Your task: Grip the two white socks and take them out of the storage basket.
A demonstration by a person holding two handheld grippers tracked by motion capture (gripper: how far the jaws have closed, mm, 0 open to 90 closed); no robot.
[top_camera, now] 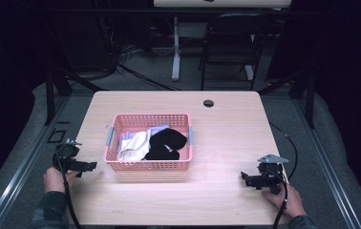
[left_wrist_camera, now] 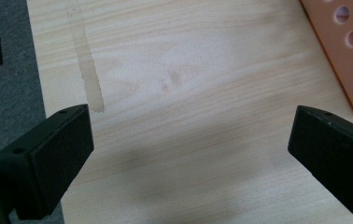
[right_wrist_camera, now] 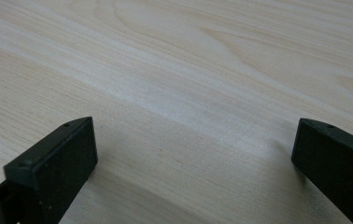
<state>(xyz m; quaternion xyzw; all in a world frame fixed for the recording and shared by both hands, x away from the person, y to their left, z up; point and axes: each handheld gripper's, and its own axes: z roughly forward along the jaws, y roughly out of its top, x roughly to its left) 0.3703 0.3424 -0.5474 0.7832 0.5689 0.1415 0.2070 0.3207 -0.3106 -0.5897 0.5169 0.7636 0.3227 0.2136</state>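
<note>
I take the pink perforated basket as my landmark: it sits on the wooden table holding a jumble of small garments, a white piece toward its left side, a black piece toward its right, and a bit of pale lilac cloth behind them. My left gripper rests just beside the basket's left wall, jaws spread wide with nothing between them; in the left gripper view a corner of that wall shows at the upper right. My right gripper lies well to the right of the basket, near the table's front edge, jaws likewise spread over bare wood, as the right gripper view confirms. I judge the work is lifting garments out. To do it well, I should raise the left gripper over the near rim, come down on the white piece from above, and pinch one fold only, so the black piece doesn't drag along.
</note>
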